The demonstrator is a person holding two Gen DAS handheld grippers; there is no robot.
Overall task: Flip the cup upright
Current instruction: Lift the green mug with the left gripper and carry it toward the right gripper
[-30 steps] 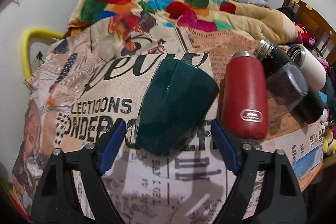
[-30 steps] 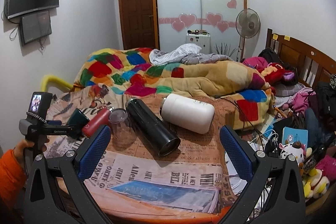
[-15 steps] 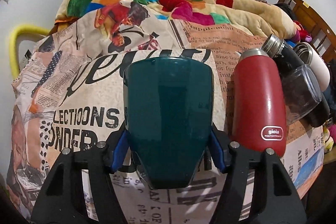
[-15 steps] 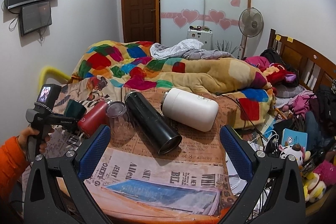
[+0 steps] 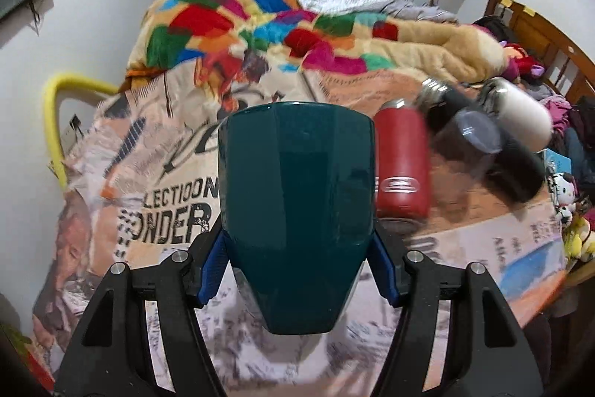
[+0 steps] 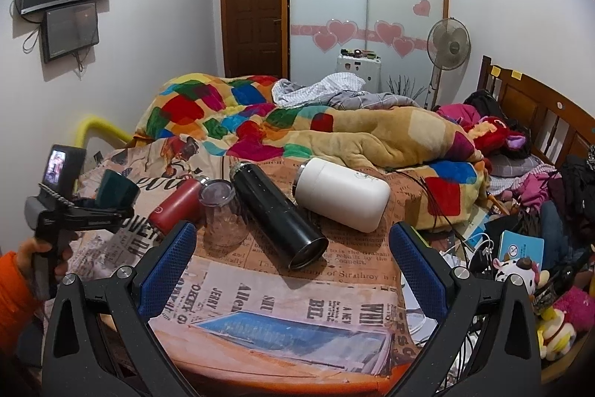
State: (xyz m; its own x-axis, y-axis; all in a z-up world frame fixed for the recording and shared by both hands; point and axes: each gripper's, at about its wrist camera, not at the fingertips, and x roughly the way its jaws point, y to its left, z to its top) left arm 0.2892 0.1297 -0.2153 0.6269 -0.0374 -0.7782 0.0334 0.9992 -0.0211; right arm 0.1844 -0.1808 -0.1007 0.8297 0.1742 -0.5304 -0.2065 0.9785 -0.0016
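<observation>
Dark-green glossy cup [image 5: 296,211] sits pinched between the blue pads of your left gripper [image 5: 297,261], one pad pressed on each side near its narrower end, the wide end pointing away from the camera. From your right wrist view the cup [image 6: 115,189] is lifted clear of the newspaper-print cloth surface [image 6: 297,281] at its left edge, tilted. Just to its right lies a red metal bottle [image 5: 401,166] on its side, then a clear plastic tumbler [image 6: 223,214] standing mouth down, a black steel flask [image 6: 279,214] and a white cylindrical flask [image 6: 340,194], both lying flat. Your right gripper [image 6: 293,263] hangs spread wide over the near edge, holding nothing.
</observation>
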